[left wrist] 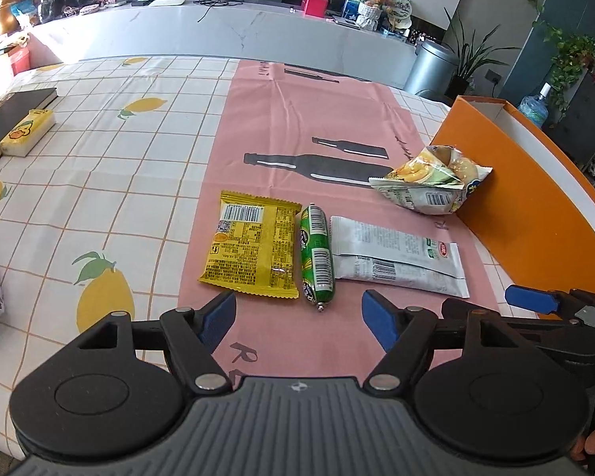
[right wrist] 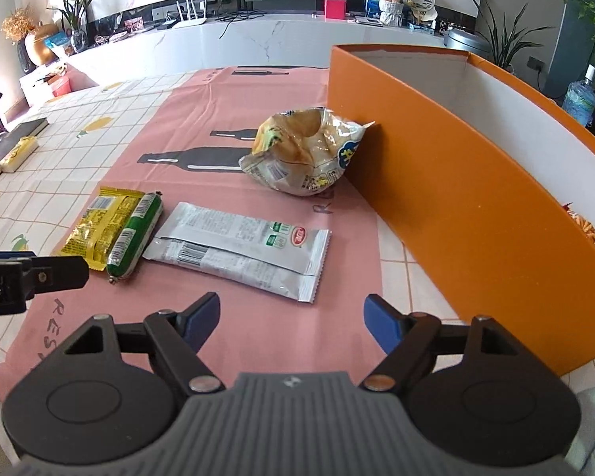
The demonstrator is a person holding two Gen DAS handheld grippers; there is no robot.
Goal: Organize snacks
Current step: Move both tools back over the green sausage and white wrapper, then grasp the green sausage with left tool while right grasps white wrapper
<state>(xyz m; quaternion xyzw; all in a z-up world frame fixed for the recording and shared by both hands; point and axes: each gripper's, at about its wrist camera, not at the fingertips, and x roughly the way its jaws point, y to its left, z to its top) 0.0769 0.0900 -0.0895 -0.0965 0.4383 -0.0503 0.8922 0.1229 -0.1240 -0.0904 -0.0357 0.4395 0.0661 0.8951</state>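
A yellow snack packet (left wrist: pixel 250 246) (right wrist: pixel 103 224), a green sausage stick (left wrist: pixel 316 254) (right wrist: pixel 135 234) and a white flat pouch (left wrist: pixel 396 256) (right wrist: pixel 242 252) lie side by side on the pink cloth (left wrist: pixel 297 119). A crumpled chip bag (left wrist: pixel 432 180) (right wrist: pixel 307 150) rests against the orange box (left wrist: pixel 527 206) (right wrist: pixel 456 206). My left gripper (left wrist: pixel 299 319) is open and empty just before the sausage. My right gripper (right wrist: pixel 291 323) is open and empty just before the pouch. A snack shows inside the box (right wrist: pixel 587 230).
A lemon-print tablecloth (left wrist: pixel 99 158) covers the table. A black book (left wrist: pixel 12 119) with a yellow box (left wrist: pixel 27 133) on it lies at the far left. A marble counter (left wrist: pixel 238 35) with plants and clutter stands behind.
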